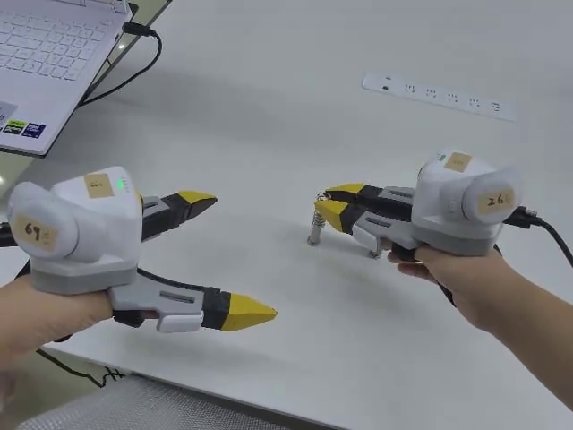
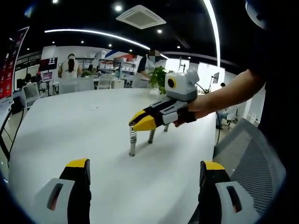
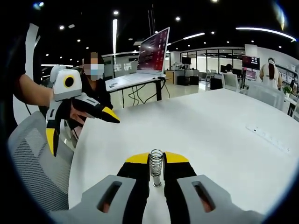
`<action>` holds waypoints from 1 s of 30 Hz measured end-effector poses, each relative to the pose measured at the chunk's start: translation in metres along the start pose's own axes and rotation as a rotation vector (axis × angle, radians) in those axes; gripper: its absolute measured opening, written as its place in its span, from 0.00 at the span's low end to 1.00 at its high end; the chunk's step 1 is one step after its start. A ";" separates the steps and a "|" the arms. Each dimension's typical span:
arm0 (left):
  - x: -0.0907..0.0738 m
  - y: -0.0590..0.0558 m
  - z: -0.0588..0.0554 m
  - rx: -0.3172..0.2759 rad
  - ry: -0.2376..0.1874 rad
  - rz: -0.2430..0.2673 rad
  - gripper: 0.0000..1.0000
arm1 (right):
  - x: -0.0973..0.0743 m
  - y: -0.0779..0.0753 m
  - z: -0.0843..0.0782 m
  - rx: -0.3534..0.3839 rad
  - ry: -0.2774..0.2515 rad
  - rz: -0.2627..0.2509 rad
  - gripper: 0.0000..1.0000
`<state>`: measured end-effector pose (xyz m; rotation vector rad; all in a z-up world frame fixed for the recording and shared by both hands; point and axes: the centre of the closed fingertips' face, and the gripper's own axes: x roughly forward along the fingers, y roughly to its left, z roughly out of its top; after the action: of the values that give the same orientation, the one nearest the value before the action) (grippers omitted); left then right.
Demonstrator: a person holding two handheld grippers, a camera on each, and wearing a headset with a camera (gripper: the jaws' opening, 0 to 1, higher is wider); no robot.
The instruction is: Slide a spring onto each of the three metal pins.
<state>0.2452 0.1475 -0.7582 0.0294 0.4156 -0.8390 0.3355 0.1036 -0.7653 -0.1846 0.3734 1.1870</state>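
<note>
Spring (image 3: 156,167) upright on a pin (image 2: 132,150) mid-table (image 1: 269,107), pinched between the nearly shut jaws of right gripper (image 1: 324,202). Left gripper (image 1: 240,255) spread wide, empty, well apart. Judged step: seating this spring. Next calls for gentle release and straight withdrawal. Counted in left gripper view: two sprung pins certain — a third doubtful.

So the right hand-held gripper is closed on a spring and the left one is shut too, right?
No: the left hand-held gripper is open, jaws wide apart in the left gripper view. The right hand-held gripper is closed on the spring.
</note>
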 end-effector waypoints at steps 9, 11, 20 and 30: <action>0.000 0.001 0.001 0.001 -0.003 0.000 0.95 | 0.000 -0.001 -0.005 -0.014 0.023 -0.004 0.08; 0.000 0.002 0.002 0.002 -0.004 0.001 0.95 | 0.001 -0.001 -0.004 -0.021 0.019 -0.001 0.08; 0.000 0.001 -0.001 0.002 0.002 0.002 0.94 | 0.002 -0.001 -0.006 -0.002 0.012 0.000 0.08; 0.001 0.001 -0.002 0.010 0.006 0.001 0.94 | 0.000 0.002 -0.020 -0.083 0.073 -0.008 0.08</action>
<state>0.2454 0.1478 -0.7599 0.0417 0.4170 -0.8398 0.3298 0.0980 -0.7837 -0.3023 0.3873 1.1914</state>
